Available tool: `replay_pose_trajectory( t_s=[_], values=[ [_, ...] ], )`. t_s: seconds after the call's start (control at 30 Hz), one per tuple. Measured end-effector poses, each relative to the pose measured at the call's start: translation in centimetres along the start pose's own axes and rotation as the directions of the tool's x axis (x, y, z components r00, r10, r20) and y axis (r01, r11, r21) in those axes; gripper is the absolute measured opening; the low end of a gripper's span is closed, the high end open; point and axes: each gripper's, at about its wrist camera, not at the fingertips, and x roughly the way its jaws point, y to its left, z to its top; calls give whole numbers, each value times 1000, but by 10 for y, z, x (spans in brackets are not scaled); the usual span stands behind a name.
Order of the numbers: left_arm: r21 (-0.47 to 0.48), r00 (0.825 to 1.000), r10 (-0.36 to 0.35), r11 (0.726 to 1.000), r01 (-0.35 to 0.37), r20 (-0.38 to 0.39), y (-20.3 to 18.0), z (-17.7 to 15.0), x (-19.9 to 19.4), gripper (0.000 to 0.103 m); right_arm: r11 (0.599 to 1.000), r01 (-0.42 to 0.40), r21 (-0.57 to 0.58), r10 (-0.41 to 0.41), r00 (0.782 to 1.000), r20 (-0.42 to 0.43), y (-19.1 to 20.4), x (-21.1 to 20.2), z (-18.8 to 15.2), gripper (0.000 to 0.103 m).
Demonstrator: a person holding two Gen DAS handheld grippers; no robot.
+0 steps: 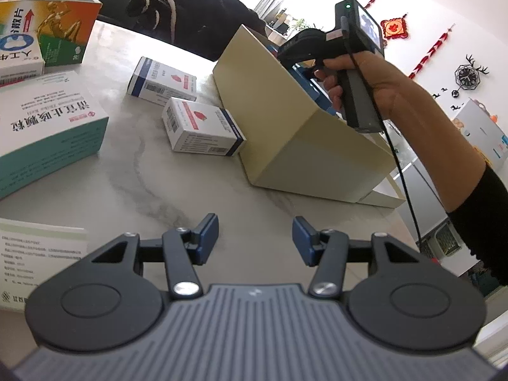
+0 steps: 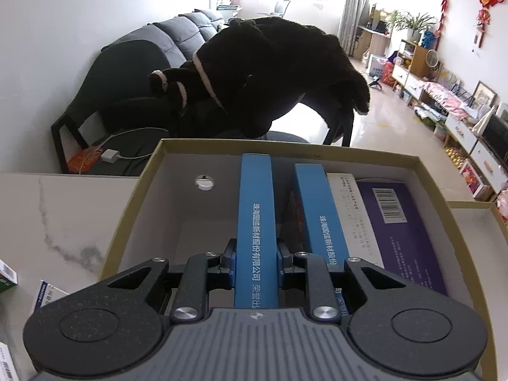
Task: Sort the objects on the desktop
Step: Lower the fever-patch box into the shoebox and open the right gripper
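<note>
White marble-look table (image 1: 152, 190), grey veining, carries everything in front of me. Directly on it: cream cardboard box (image 1: 285, 120), open-topped, near the table's right edge. Just beside its left wall, two small white-and-blue medicine boxes: nearer one (image 1: 200, 127) close against the wall, contact unclear, farther one (image 1: 163, 81) just behind it. Left of those, large white-and-teal carton (image 1: 47, 127), lying flat. Behind it an orange-and-green box (image 1: 68, 28), with a small white-and-blue box (image 1: 19, 50) in front of that. At my near left, a white printed pack (image 1: 38, 250), partly out of view.
</note>
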Motion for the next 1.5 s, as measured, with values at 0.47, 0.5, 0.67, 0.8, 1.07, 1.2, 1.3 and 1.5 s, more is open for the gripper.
replay_pose_trajectory(
  t_s=[0.47, 0.5, 0.67, 0.8, 1.07, 1.2, 1.3, 1.5],
  values=[
    [5, 1000, 7, 1000, -7, 5, -3, -1, -1, 50, 992, 59, -114, -48, 995, 93, 8, -13, -2, 27],
    [6, 1000, 6, 1000, -6, 5, -4, -1, -1, 50, 990, 58, -125, -46, 994, 96, 8, -14, -2, 27],
    [8, 1000, 7, 1000, -7, 2, -4, -1, 1, 50, 985, 84, -148, -68, 992, 109, 9, -13, -3, 26],
    [5, 1000, 10, 1000, -10, 2, -3, -2, 1, 50, 981, 107, -164, -89, 989, 117, 12, -13, -4, 26],
    [0, 1000, 15, 1000, -15, 10, -3, -3, -2, 50, 977, 124, -174, -102, 986, 133, 13, -16, -4, 30],
    [3, 1000, 18, 1000, -18, 13, -4, -3, -3, 50, 983, 95, -159, -73, 988, 135, 9, -23, 0, 35],
    [2, 1000, 21, 1000, -21, 18, -5, -3, -4, 50, 988, 64, -140, -43, 988, 149, 4, -34, 1, 39],
    [8, 998, 44, 999, -44, 36, -9, -3, -11, 58, 994, -25, -110, 46, 980, 195, -7, -65, -7, 52]
  ],
)
